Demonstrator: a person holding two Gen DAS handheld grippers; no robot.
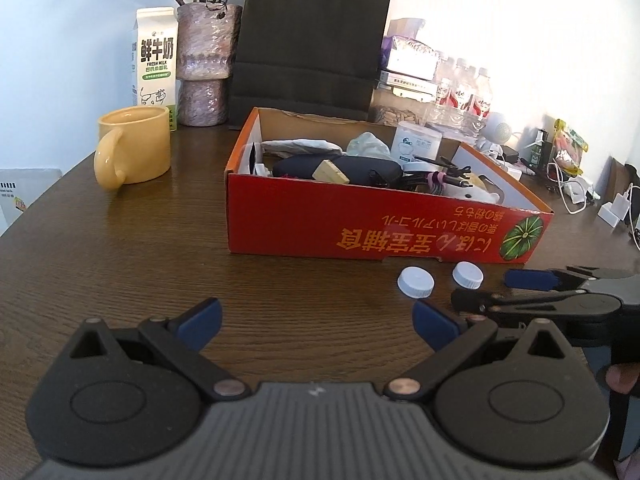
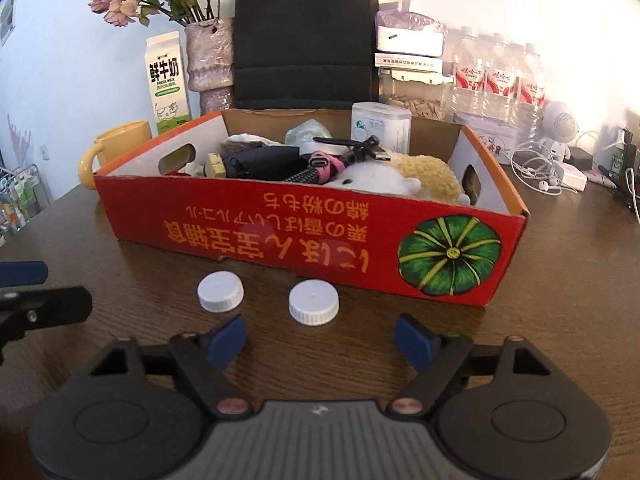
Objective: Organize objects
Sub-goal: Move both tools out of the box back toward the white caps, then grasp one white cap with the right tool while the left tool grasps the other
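right wrist view: right gripper (image 2: 320,340) jaws apart, empty, low over wooden table (image 2: 560,280); two white caps (image 2: 220,291) (image 2: 313,302) just ahead, beside red box (image 2: 280,236); left gripper (image 1: 316,322) jaws wide, empty

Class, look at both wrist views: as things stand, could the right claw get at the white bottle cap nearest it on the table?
Probably yes. The right claw stands open just short of that white cap, with only bare table between them; the red box sits behind it, not in the way.
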